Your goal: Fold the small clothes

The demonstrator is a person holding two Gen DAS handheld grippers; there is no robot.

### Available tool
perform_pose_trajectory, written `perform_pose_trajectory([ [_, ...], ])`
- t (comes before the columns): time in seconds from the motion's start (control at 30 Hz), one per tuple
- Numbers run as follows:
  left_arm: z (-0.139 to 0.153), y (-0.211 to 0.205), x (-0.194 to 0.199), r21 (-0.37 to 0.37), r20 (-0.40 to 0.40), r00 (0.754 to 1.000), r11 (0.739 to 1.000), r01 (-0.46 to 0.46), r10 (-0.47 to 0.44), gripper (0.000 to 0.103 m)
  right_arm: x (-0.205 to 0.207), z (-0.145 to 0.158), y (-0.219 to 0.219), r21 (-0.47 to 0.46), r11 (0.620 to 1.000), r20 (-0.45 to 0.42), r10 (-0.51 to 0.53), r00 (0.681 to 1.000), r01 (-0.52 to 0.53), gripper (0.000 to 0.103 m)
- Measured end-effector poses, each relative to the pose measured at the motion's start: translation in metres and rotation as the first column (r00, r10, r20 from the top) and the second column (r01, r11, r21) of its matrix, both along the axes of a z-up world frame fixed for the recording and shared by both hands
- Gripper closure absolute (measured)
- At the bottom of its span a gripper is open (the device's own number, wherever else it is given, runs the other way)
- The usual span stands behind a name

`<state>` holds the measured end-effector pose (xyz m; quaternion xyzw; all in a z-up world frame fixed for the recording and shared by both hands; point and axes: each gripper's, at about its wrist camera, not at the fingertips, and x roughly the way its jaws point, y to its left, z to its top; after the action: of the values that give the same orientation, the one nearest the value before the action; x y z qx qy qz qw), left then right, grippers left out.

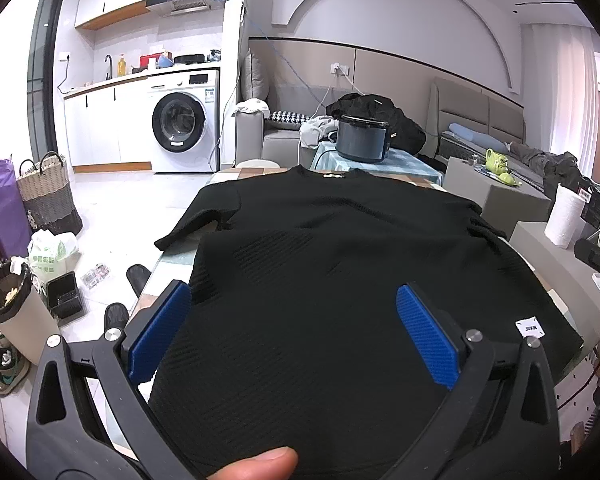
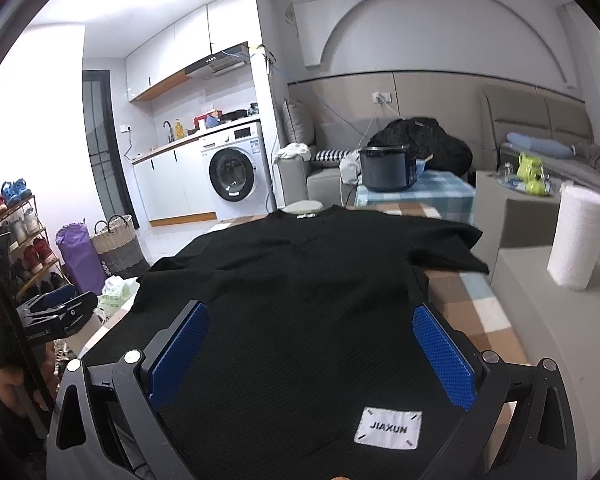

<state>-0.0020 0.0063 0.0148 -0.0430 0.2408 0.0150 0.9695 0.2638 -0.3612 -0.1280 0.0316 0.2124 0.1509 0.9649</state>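
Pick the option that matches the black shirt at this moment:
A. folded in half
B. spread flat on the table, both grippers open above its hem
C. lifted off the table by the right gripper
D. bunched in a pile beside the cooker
B: the shirt lies spread out on the table, sleeves out to the sides, with the left gripper and right gripper both open.
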Motion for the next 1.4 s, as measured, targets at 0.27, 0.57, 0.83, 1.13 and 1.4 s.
perform_pose_trajectory([
  [0.27,-0.019,0.012,0.023,0.005,-0.038,0.999,1.000,-0.027,0.028,0.000,0.021,-0.013,-0.012,0.101,0.995,-0.092,-0.010,0.996,0.019,0.000],
  [0.57,-0.018,0.044,0.064,-0.036,-0.042,0.997,0.997,-0.071,0.070,0.000,0.063,-0.004,-0.040,0.288,0.954,-0.212,-0.022,0.977,0.084,0.000],
  [0.83,-0.008,0.072,0.113,-0.075,-0.060,0.994,0.992,-0.098,0.094,0.001,0.107,0.004,-0.051,0.363,0.921,-0.284,-0.034,0.958,0.140,0.010],
  [1.13,-0.014,0.097,0.180,-0.098,-0.124,0.988,0.990,-0.105,0.093,0.022,0.176,-0.002,-0.095,0.472,0.809,-0.446,-0.122,0.886,0.349,0.017],
  [1.4,-0.031,0.102,0.237,-0.124,-0.169,0.980,0.985,-0.122,0.100,0.022,0.247,-0.043,-0.152,0.478,0.657,-0.619,-0.218,0.754,0.583,0.021],
])
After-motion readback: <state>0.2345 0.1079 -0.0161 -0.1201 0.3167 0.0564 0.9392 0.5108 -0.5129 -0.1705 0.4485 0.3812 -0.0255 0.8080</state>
